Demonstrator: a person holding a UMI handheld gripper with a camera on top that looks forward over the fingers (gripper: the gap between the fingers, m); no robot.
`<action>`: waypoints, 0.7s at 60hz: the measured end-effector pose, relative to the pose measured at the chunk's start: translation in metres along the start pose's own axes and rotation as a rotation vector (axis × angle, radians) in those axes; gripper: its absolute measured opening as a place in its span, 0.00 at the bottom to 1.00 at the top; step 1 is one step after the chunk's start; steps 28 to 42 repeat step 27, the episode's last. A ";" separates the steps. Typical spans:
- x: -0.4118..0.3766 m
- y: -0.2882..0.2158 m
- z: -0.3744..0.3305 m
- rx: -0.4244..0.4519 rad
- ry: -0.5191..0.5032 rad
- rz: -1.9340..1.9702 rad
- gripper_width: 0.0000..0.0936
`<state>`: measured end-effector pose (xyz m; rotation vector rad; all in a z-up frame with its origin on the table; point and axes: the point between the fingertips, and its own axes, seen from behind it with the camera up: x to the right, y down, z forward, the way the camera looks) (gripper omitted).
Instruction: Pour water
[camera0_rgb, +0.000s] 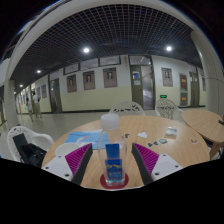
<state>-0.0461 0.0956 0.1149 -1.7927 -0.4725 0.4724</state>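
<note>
A: Entry, pour water. We see the gripper (112, 160) with its two fingers apart, magenta pads (80, 157) facing inward. Between them stands a small clear plastic bottle with a blue label (113, 160), upright on the round light-wood tabletop (160, 135). Do we call it held?

B: We cannot. There is a visible gap between bottle and pad on each side, so we note it as standing between the fingers, resting on the tabletop, not clamped.

A: Agreed. The target?

B: A clear, pale plastic cup (110, 123), upright, straight beyond the bottle along the line of the fingers, a little further across the tabletop. Bottle, cup and finger axis lie nearly in one line.

A: So the relation that matters is forward, not sideways. The bottle's long axis is vertical; we judge the pour will need it tipped forward towards the cup.

B: And the fingers must close first. Risk as we judge it: a light bottle may slip or tilt if gripped off-centre.

A: Whether the bottle is capped, we cannot tell.
</note>
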 end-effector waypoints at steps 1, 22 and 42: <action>-0.001 -0.001 -0.007 -0.004 -0.004 0.002 0.90; -0.019 0.033 -0.169 -0.094 -0.025 0.003 0.90; -0.026 0.050 -0.192 -0.121 -0.039 0.029 0.90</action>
